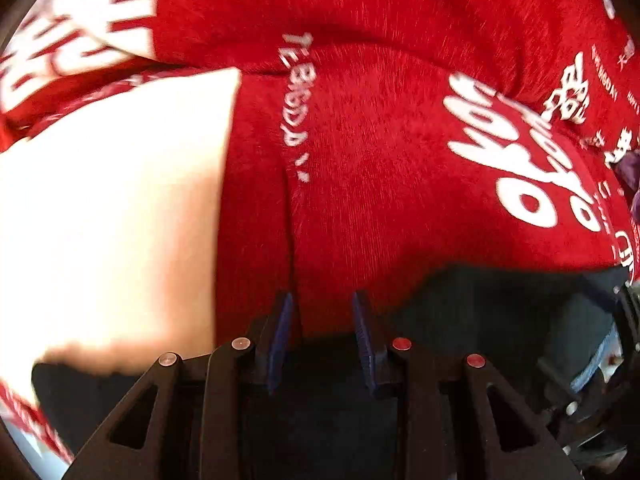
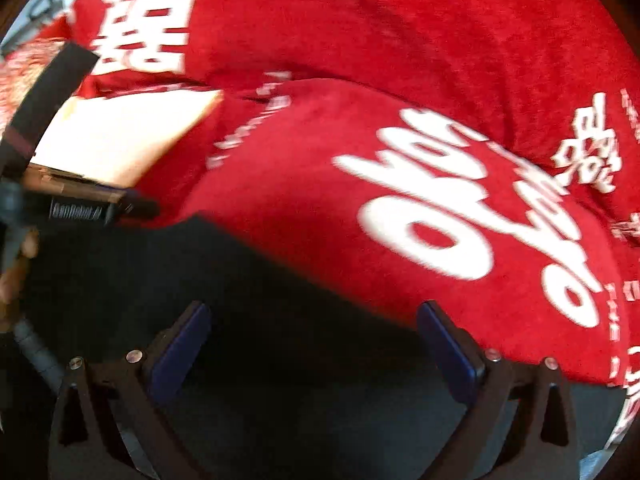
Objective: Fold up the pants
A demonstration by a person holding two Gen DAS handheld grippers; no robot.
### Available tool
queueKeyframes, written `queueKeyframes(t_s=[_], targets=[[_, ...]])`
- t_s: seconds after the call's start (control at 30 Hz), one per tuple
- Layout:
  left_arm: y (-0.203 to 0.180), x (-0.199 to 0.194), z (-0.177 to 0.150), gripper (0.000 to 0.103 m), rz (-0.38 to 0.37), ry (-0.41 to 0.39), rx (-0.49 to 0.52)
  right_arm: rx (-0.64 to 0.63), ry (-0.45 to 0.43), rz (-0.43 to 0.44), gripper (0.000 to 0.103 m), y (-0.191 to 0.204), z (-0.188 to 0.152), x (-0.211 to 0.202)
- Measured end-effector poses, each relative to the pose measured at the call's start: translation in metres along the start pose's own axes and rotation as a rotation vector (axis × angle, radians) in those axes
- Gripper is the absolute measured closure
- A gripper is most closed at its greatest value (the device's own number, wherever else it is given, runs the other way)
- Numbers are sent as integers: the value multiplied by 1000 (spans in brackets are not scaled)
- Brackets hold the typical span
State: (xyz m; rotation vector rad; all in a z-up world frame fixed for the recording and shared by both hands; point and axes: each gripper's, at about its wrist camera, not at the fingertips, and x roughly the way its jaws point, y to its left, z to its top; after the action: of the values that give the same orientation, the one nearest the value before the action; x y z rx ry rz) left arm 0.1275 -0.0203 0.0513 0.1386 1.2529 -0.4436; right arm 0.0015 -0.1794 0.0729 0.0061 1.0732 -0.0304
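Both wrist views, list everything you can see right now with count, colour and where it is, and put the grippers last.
red cloth: one, red with white printed lettering, fills the upper part of both views.
pants: one dark garment, near black, along the lower edge, lying over the cloth.
white panel: one, overexposed, on the left; too washed out to identify.
left gripper: black with blue pads, jaws narrowly apart, over the dark fabric.
right gripper: black with blue pads, jaws wide apart, above the pants.
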Motion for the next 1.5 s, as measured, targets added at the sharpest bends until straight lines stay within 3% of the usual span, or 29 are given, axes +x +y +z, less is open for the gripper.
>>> queueKeyframes(t_s=[0.07, 0.1, 0.13, 0.17, 0.2, 0.23, 0.27, 0.37, 0.4, 0.43, 0.53, 0.6, 0.63, 0.7, 0.77, 0.87, 0.97, 1.07, 1.13, 1.2, 1.27, 1.37, 1.5], targets=[[-3, -16, -25, 67, 35, -44, -6, -34, -22, 19, 1, 13, -19, -11], [-4, -21, -40, 55, 51, -54, -15, -65, -25, 38, 1, 21, -34, -16], [-3, -23, -53, 19, 75, -63, -23, -101, -9, 47, 0, 30, -49, -16], [0, -27, -64, 5, 127, -89, -47, -147, 25, 49, 1, 38, -65, -11], [3, -33, -82, 5, 220, -151, -81, -202, 73, 46, 1, 46, -84, -4], [7, -38, -96, 5, 262, -174, -93, -266, 60, 0, 0, 54, -100, -4], [9, -39, -104, 5, 275, -173, -107, -341, 16, -51, 0, 61, -115, -9], [43, -33, -131, 5, 349, -133, -247, -408, 35, -108, 0, 64, -139, -11], [59, -30, -139, 3, 351, -111, -304, -409, 48, -111, 0, 63, -141, -14], [71, -35, -146, 3, 307, -124, -366, -392, 55, -96, 0, 61, -140, -18], [74, -49, -151, 3, 330, -155, -430, -256, -41, 101, 0, 47, -124, -51], [67, -53, -150, 3, 288, -155, -440, -169, -121, 278, 0, 39, -112, -68], [63, -54, -149, 3, 261, -155, -437, -141, -122, 342, 0, 38, -109, -67], [45, -56, -145, 3, 237, -165, -407, -94, -26, 496, 0, 41, -106, -46], [19, -54, -137, 3, 212, -165, -354, -95, 118, 507, 0, 47, -115, -16], [-8, -56, -129, 3, 159, -164, -265, -159, 105, 496, 0, 46, -121, -33], [-65, -53, -118, 3, 86, -159, -120, -123, -32, 452, 0, 13, -124, -74], [-124, -39, -110, 3, 44, -137, 61, 9, -162, 224, 0, -53, -130, -101], [-149, -15, -108, 3, 63, -76, 140, 143, -151, 76, 0, -109, -142, -106], [-161, 19, -115, 0, 100, 50, 175, 313, -96, -9, 0, -171, -166, -108], [-161, 15, -117, 0, 93, 11, 159, 432, -75, -51, 0, -219, -189, -113], [-162, 12, -107, 0, 51, 32, 131, 624, -96, -62, 0, -293, -236, -125], [-187, 10, -82, 0, -10, 39, 93, 895, -206, 89, 0, -357, -302, -129]])
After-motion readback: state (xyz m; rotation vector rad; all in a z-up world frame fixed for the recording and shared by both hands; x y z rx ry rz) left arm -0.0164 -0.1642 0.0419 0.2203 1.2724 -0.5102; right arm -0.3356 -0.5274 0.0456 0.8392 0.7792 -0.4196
